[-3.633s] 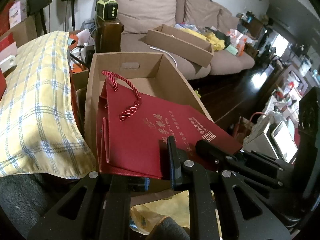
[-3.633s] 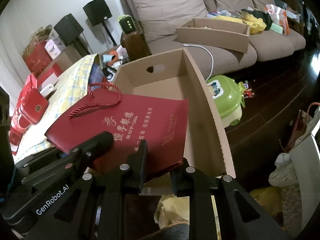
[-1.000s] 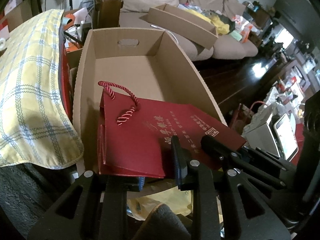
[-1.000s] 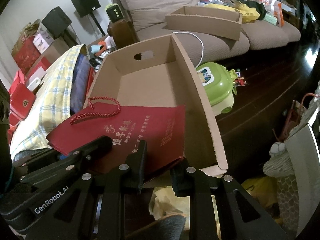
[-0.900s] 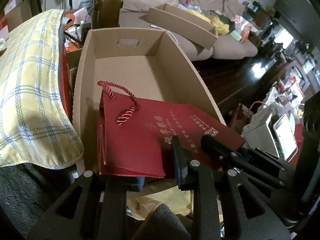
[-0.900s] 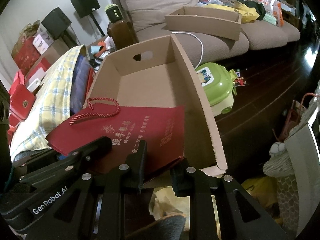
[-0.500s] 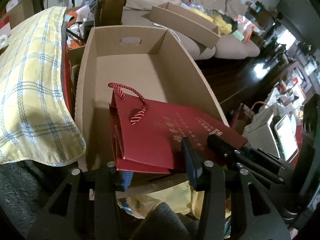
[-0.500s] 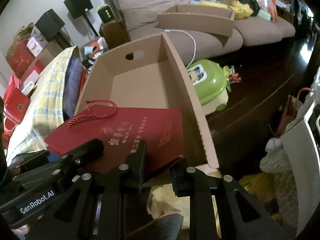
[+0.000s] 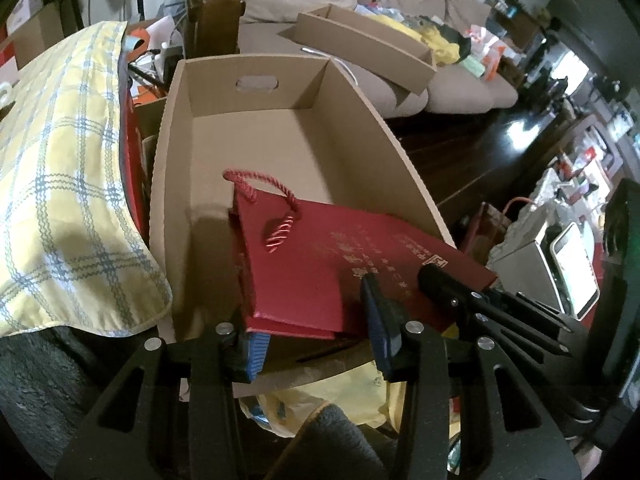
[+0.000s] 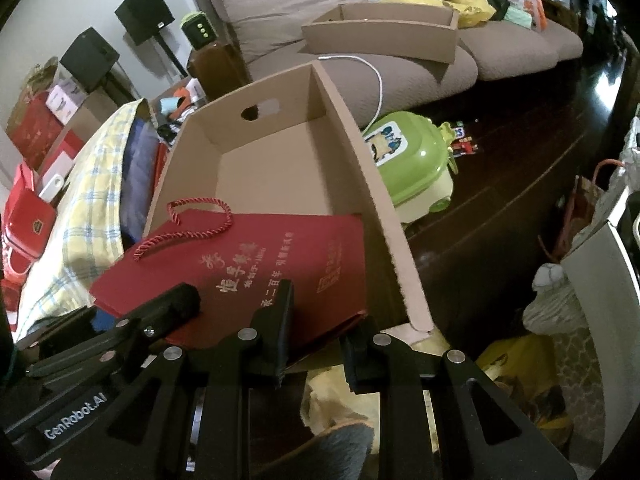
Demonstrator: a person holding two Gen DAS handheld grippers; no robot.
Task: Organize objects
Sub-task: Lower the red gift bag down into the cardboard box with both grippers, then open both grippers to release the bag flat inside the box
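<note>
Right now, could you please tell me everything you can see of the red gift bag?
The red gift bag is folded flat and looks like stiff glossy paper with gold lettering on its face. A twisted red cord handle loops from its top edge. It lies tilted, handle end down inside the open cardboard box, bottom end raised over the box's near edge. The right claw is shut on its bottom edge. The left claw straddles the same end with its pads apart, no longer pinching.

Cardboard box far half lying bare, open from above. Red paper bag covering near end, sticking out past near-right corner. Plaid cloth crowding left wall; green toy sitting just outside right wall.
</note>
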